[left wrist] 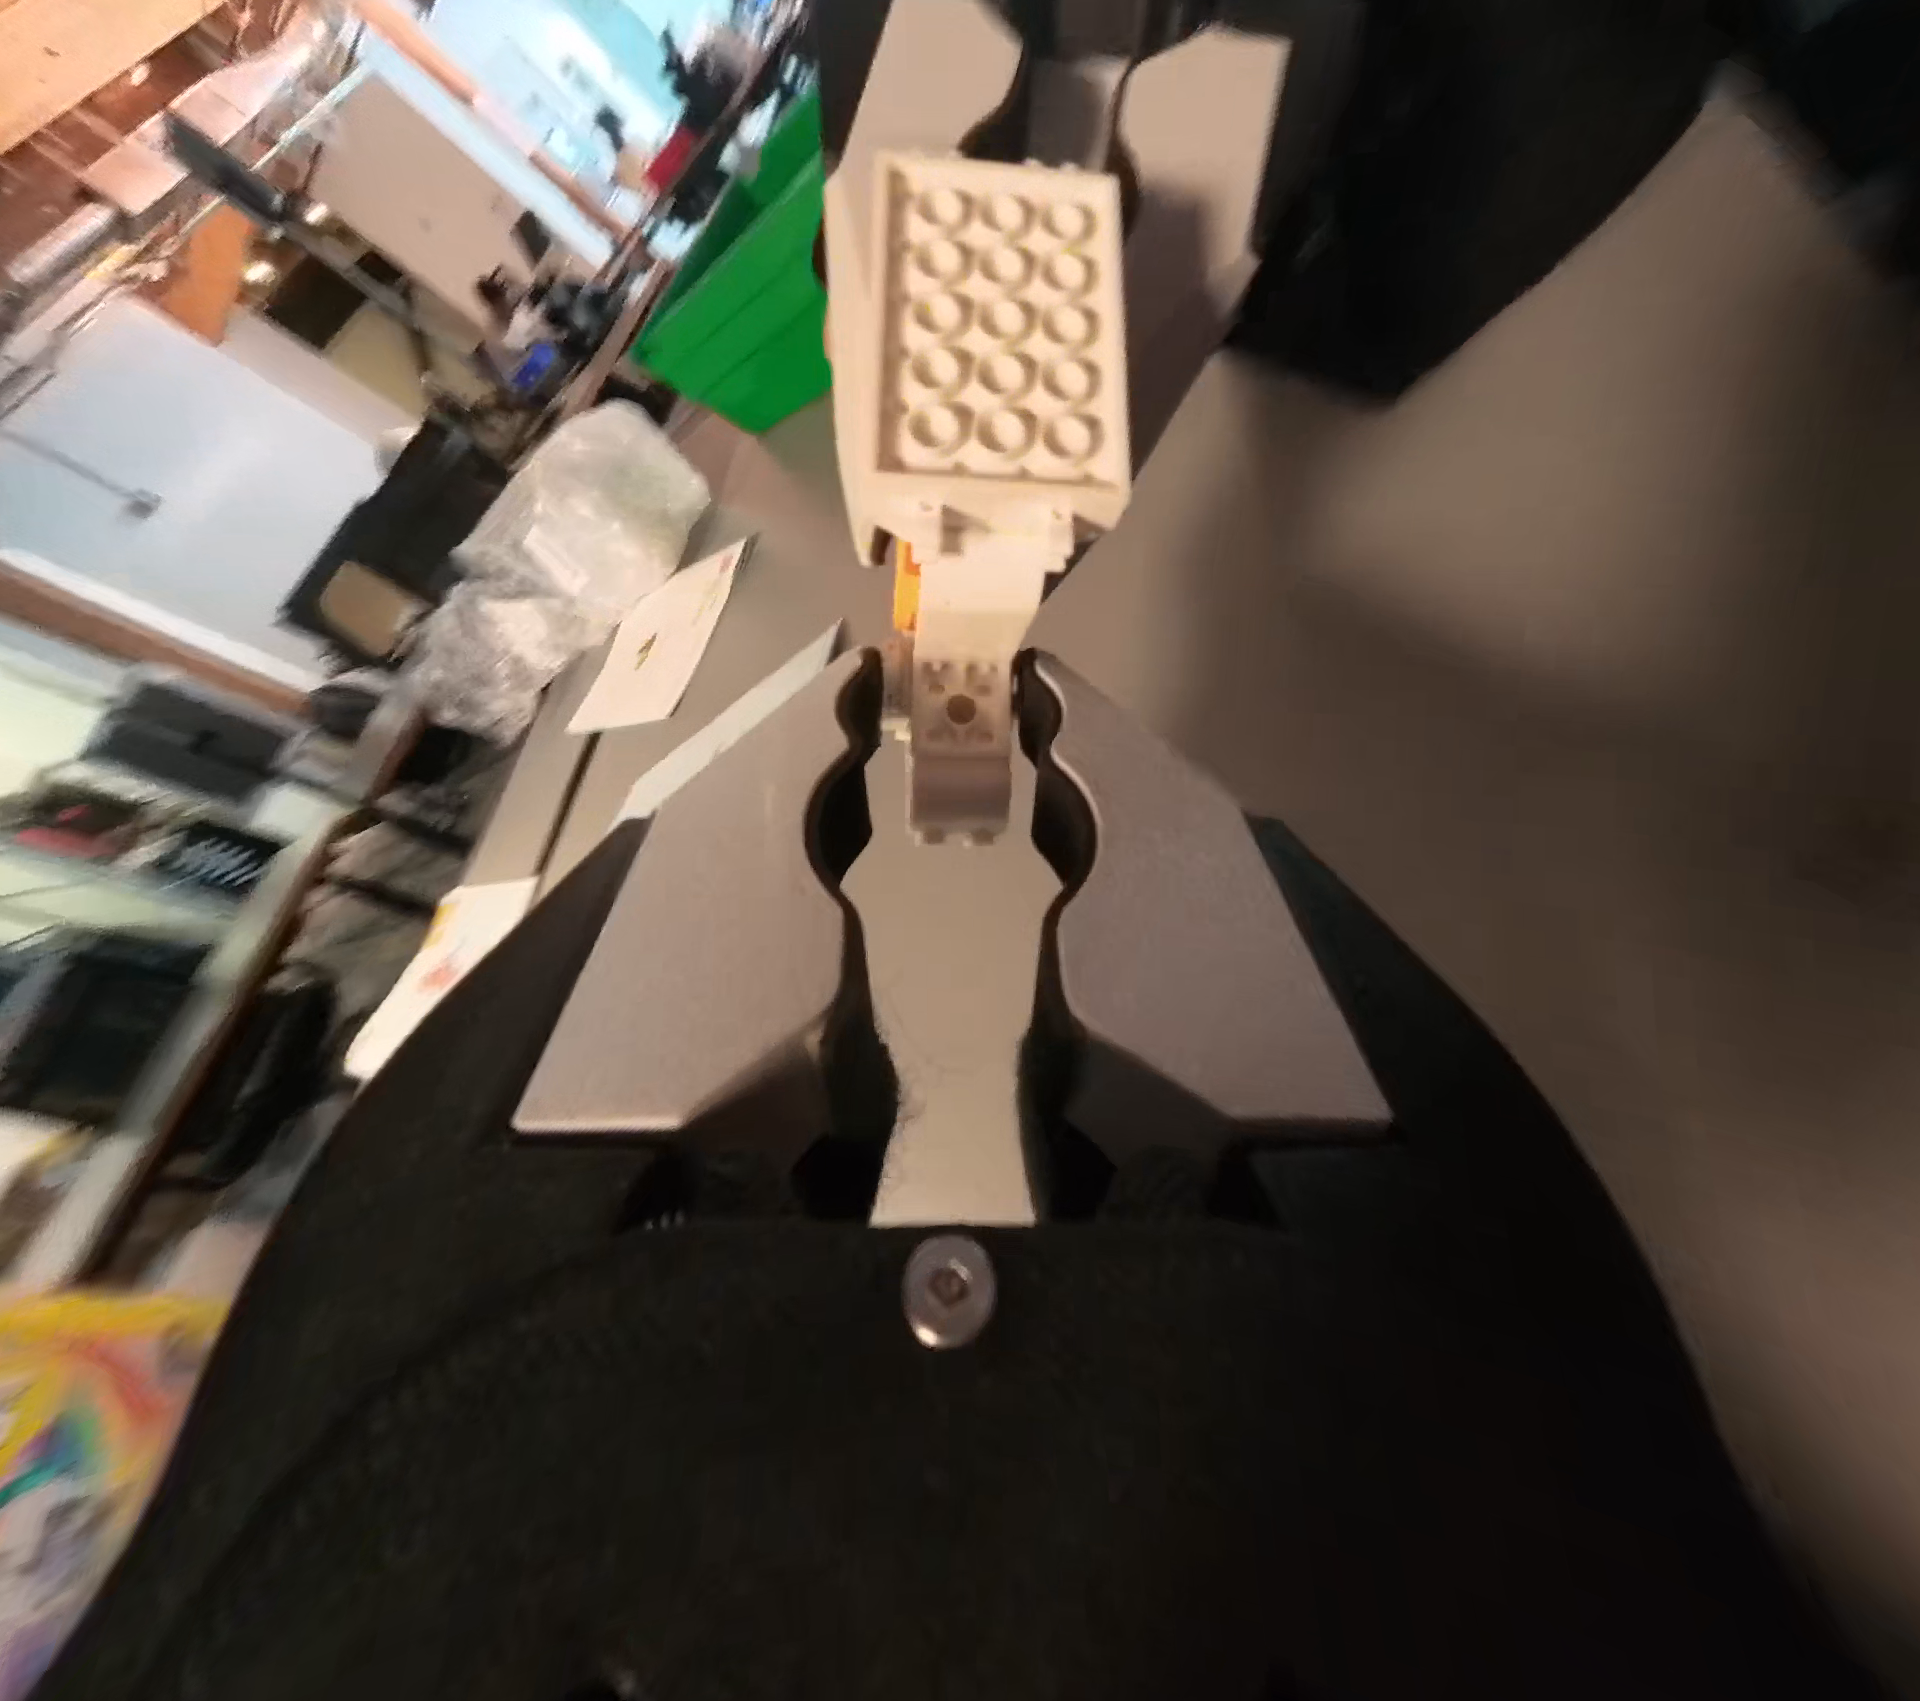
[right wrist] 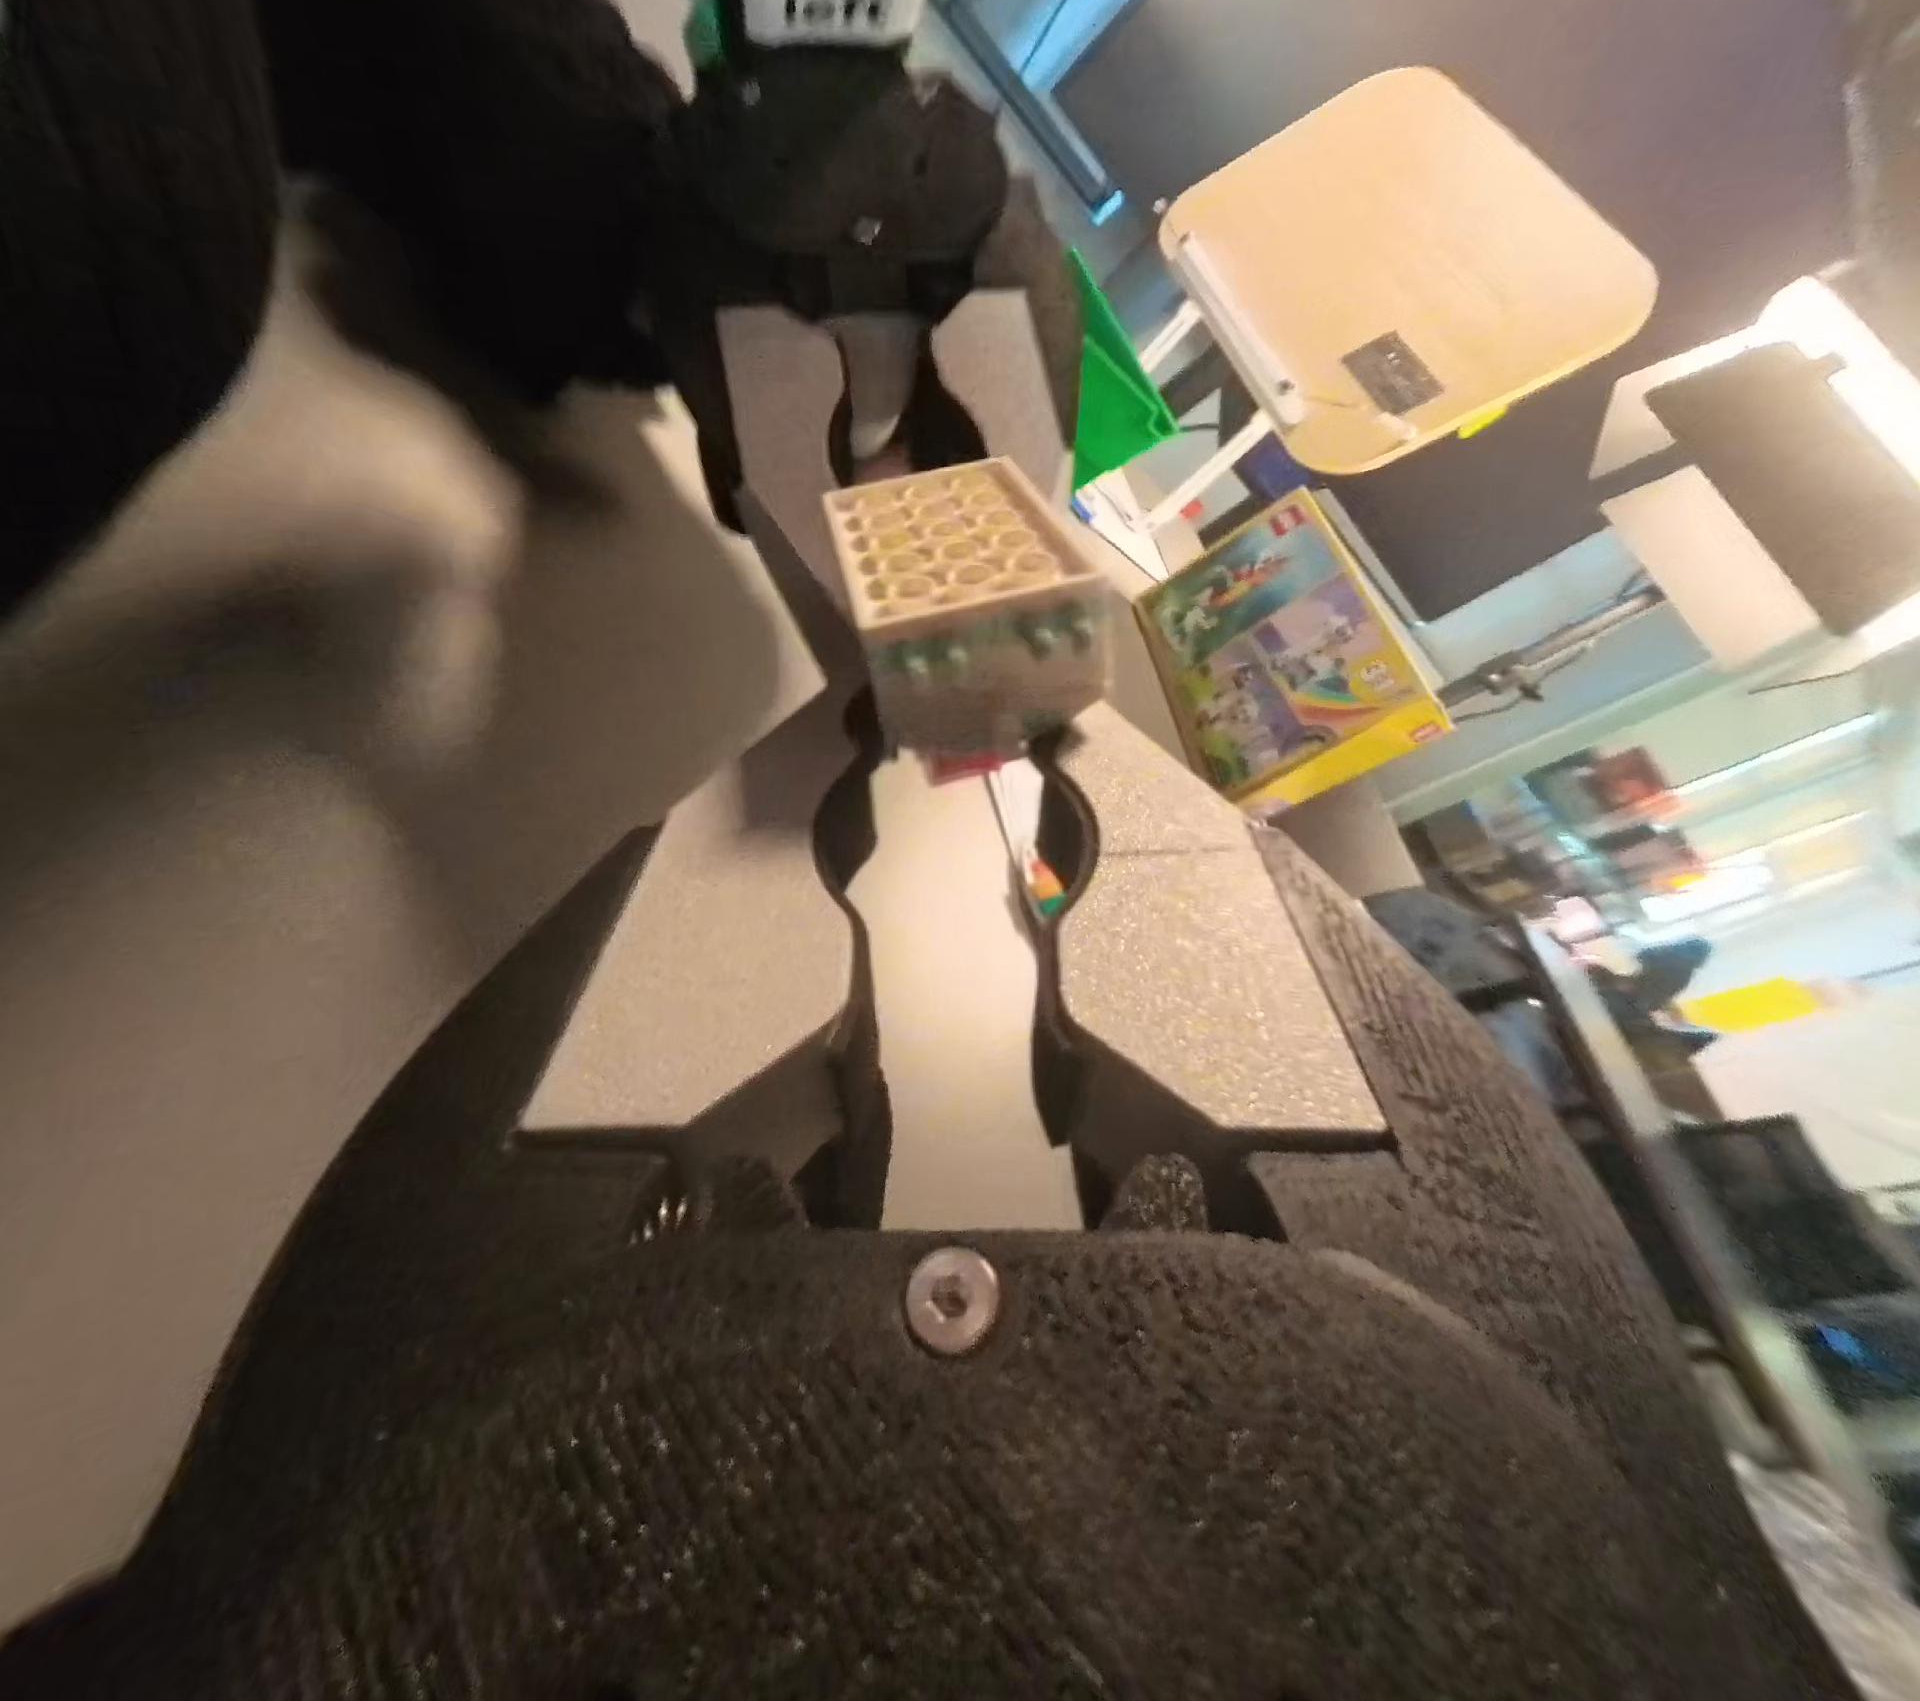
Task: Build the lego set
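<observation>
Left tool [left wrist: 951, 695] pinches white lego build [left wrist: 987, 342]; right tool [right wrist: 951, 742] opposite, pinching far end.

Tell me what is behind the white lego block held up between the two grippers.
In the left wrist view, the right hand-held gripper sits directly behind the white lego block, its grey fingers flanking it. The block covers the fingertips, so where they grip is hidden.

Bright daylight, motion blur (edges warped).
</observation>
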Available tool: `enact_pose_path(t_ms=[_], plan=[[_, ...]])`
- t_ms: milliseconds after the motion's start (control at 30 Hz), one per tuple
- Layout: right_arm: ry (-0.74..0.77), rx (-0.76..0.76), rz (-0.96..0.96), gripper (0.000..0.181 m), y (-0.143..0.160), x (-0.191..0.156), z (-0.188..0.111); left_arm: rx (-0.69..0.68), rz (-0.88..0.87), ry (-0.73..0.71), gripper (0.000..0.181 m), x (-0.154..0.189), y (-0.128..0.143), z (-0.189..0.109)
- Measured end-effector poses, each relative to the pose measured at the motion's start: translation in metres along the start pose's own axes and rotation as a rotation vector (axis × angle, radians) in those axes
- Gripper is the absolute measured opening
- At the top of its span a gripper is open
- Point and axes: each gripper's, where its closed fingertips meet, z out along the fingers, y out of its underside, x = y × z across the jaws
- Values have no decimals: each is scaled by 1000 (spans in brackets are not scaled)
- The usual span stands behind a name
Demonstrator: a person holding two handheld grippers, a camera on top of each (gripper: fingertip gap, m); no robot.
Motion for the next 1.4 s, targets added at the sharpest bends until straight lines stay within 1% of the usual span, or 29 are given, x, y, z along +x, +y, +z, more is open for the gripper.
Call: enact_pose_path(t_ms=[33,100,200,267,300,367,433,500,567,633,667,700,767,800,833,867,900,1000,1067,1100,1133,1233,1300,1400], plan=[[-23,-37,-35,40,11,-6,0,-42,28,-25,25,-2,7,2],[-50,-125,-80,55,37,-12,-2,-137,74,-57,25,-5,24,6],[-34,-248,-166,58,77,-5,-17,-256,168,-82,26,-5,46,10],[10,-307,-172,58,99,10,-30,-307,249,-84,26,-1,53,13],[38,-313,-154,58,106,17,-37,-327,300,-92,26,0,55,14],[118,-287,-93,58,114,32,-47,-370,421,-108,26,3,59,17],[198,-233,-27,57,115,46,-55,-405,519,-108,26,5,63,19],[275,-190,-4,56,112,60,-62,-423,580,-84,26,8,66,21],[336,-155,8,54,108,71,-68,-437,621,-97,26,6,67,22],[334,-126,63,54,105,72,-69,-434,651,-80,28,8,66,21],[303,-111,106,53,102,68,-67,-430,648,-40,36,13,67,20],[238,-93,174,52,97,60,-64,-425,628,-1,42,17,67,19],[17,-71,387,51,84,34,-53,-393,564,33,48,20,62,17],[-109,-87,480,51,78,18,-48,-375,523,53,54,21,58,16],[-220,-108,547,54,72,2,-44,-358,482,71,60,21,55,16],[-293,-123,587,60,68,-8,-40,-345,446,86,66,21,52,16],[-323,-134,589,64,66,-13,-35,-336,417,100,71,20,51,16],[-380,-189,512,64,73,-25,-22,-321,346,124,78,17,52,16],[-425,-219,539,55,82,-30,-14,-319,318,127,78,16,54,15],[-458,-237,559,43,84,-33,-13,-318,313,121,76,15,56,15],[-460,-235,554,36,84,-32,-11,-316,305,115,75,14,57,15],[-442,-243,525,28,81,-33,-8,-294,253,110,74,13,59,13],[-395,-273,459,27,84,-32,-10,-283,210,109,77,12,61,10],[-311,-327,380,27,89,-31,-17,-261,109,108,90,8,65,1]])
